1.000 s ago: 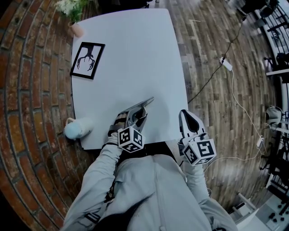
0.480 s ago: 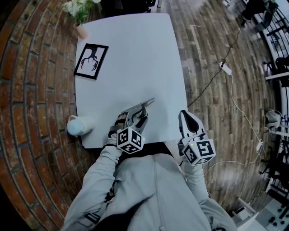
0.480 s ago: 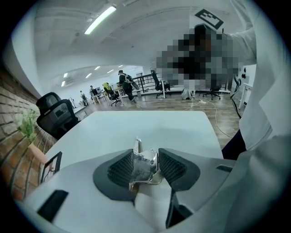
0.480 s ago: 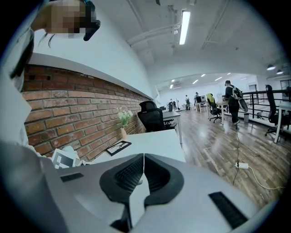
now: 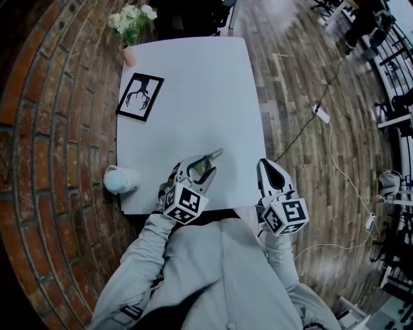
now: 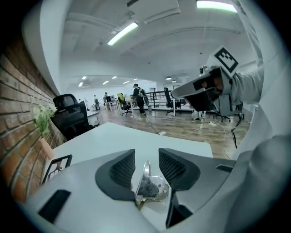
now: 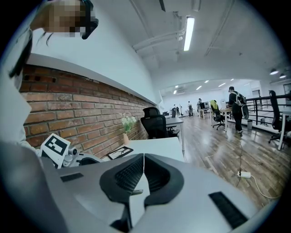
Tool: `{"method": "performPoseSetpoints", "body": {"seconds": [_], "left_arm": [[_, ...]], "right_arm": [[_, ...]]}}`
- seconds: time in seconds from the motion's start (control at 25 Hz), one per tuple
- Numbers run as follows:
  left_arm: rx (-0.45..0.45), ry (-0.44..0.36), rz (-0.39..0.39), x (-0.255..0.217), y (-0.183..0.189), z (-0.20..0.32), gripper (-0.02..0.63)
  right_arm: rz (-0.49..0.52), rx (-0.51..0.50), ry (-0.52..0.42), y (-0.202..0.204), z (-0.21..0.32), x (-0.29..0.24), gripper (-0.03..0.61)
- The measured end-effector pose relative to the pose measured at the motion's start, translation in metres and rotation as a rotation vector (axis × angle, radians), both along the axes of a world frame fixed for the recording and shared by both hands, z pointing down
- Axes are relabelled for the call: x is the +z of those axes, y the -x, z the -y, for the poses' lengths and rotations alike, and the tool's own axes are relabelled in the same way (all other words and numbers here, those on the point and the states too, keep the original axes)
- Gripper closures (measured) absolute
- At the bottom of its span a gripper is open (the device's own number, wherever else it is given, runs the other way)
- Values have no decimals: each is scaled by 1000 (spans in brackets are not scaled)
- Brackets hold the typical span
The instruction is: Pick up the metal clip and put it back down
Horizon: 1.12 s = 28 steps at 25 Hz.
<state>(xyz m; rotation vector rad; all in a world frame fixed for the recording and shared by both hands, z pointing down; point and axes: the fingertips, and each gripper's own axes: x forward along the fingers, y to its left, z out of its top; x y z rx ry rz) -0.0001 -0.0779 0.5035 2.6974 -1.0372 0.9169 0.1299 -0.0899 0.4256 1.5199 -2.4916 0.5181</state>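
Right now the left gripper (image 5: 200, 170) is holding the metal clip (image 6: 148, 184) between its two jaws. The clip is sitting low in the gap, standing on its thin edge. The jaws are squeezing it from both sides and are standing about half way apart. They have just been opening a tiny bit, with the clip between them.

From the head view, the clip's thin shiny end is poking out past the jaws. The clip is hanging over the near part of the white table (image 5: 193, 84), close to the edge by the person.

The right gripper (image 7: 143, 157) is keeping its jaws pressed together, and nothing is sitting between them. It is hanging just beside the table's near right corner, apart from the clip.

Far down the table a black picture frame (image 5: 139, 97) is lying flat near the left edge. White flowers (image 5: 132, 18) are standing at the far left corner. A pale round thing (image 5: 119, 179) is sitting by the table's left edge, near the left gripper.
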Motion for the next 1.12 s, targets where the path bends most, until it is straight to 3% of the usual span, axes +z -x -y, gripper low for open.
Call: {"method": "performPoseSetpoints", "body": {"seconds": [0.4,0.72,0.96,1.12], "left_arm": [[-162,-72,-216,-82,27,22,445],[-325,-101,-410,-137,62,24,530],[-440,-94,-495,-147,88,19,564],[-487,-77,-513,-144,100,12,578]], "right_arm": [[2,-44,-79,12,13,-23,554],[2,-108,-138,25,29,-44,554],[-16,-167,-168,38,36,-52,554],[-42,-200,-177,44,36,-53,555]]}}
